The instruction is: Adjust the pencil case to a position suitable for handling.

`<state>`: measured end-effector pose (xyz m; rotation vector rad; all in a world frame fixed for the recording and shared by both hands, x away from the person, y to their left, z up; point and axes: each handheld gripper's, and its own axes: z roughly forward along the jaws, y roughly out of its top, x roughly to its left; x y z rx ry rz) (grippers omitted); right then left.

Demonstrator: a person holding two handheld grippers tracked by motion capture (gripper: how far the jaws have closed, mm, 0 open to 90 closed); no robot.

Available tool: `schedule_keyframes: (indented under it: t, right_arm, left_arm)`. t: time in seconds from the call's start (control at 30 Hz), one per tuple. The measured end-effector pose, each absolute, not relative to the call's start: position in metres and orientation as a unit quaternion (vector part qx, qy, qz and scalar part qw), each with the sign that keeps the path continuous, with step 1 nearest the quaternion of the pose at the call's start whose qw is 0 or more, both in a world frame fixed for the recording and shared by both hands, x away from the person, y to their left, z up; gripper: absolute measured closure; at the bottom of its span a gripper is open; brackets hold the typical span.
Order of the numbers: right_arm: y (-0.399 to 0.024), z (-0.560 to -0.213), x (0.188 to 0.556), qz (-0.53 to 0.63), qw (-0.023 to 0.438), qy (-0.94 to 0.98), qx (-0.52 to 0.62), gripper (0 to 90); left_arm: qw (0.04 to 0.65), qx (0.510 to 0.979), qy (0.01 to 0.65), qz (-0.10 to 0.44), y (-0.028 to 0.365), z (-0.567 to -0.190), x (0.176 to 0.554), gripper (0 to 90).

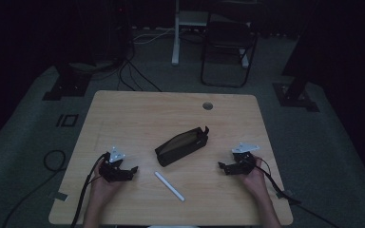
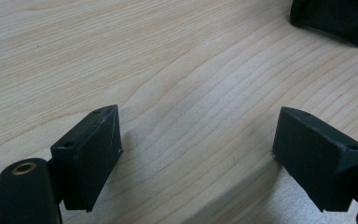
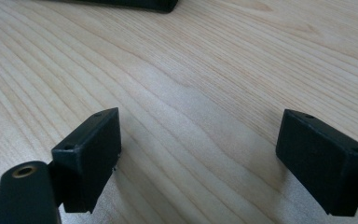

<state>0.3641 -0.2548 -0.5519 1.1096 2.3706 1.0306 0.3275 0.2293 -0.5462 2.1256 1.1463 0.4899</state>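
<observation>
Room: dim around me, grey floor (image 1: 28, 142) with cables, a dark chair (image 1: 228, 47) beyond the far edge of the table.
Table: light wood table (image 1: 138, 114), a round cable hole (image 1: 207, 105) near its far edge.
Pouch: black pencil pouch (image 1: 181, 145) lies mid-table between my two hands, zip side open and showing an olive lining. Its long axis runs on a diagonal, near-left end to far-right end; the far-right end carries a small tab that points toward the far right corner. A dark corner of it shows at the top right of my left gripper view (image 2: 335, 18).
Stick: white stick (image 1: 169, 186) lies flat in front of the pouch, apart from it, closer to me. Its long axis slants the other way, from far-left to near-right.
Left gripper: my left gripper (image 1: 132, 170) rests low over the wood at the near left, aimed inward toward the middle. Fingers (image 2: 91, 156) spread wide, bare wood between them, nothing pinched.
Right gripper: my right gripper (image 1: 222, 166) sits at the near right, aimed inward to the left. Fingers (image 3: 91, 156) spread wide too, bare wood between them.
</observation>
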Motion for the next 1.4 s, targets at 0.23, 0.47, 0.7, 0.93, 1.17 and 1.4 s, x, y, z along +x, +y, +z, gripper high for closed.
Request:
schedule_keyframes:
  t: [0.23,0.47,0.7,0.93,1.17,1.4]
  right_arm:
    - [-0.256,-0.551,0.363,0.367,0.168,0.827,0.392,23.7]
    - [-0.250,-0.549,0.362,0.370,0.167,0.821,0.400,37.5]
    - [-0.235,-0.533,0.363,0.382,0.178,0.821,0.385,45.5]
    - [-0.223,-0.508,0.378,0.401,0.205,0.805,0.387,52.2]
    - [-0.210,-0.493,0.400,0.424,0.207,0.787,0.398,52.1]
    - [-0.197,-0.486,0.423,0.432,0.200,0.779,0.408,48.8]
  left_arm:
    - [0.331,0.819,0.432,0.183,0.221,-0.542,0.324,32.3]
    - [0.325,0.824,0.423,0.189,0.215,-0.541,0.323,32.3]
    - [0.348,0.814,0.423,0.192,0.214,-0.531,0.320,33.2]
    - [0.369,0.806,0.419,0.199,0.209,-0.519,0.319,33.3]
    - [0.391,0.799,0.414,0.192,0.196,-0.509,0.325,33.8]
    - [0.406,0.793,0.412,0.192,0.186,-0.499,0.334,34.3]
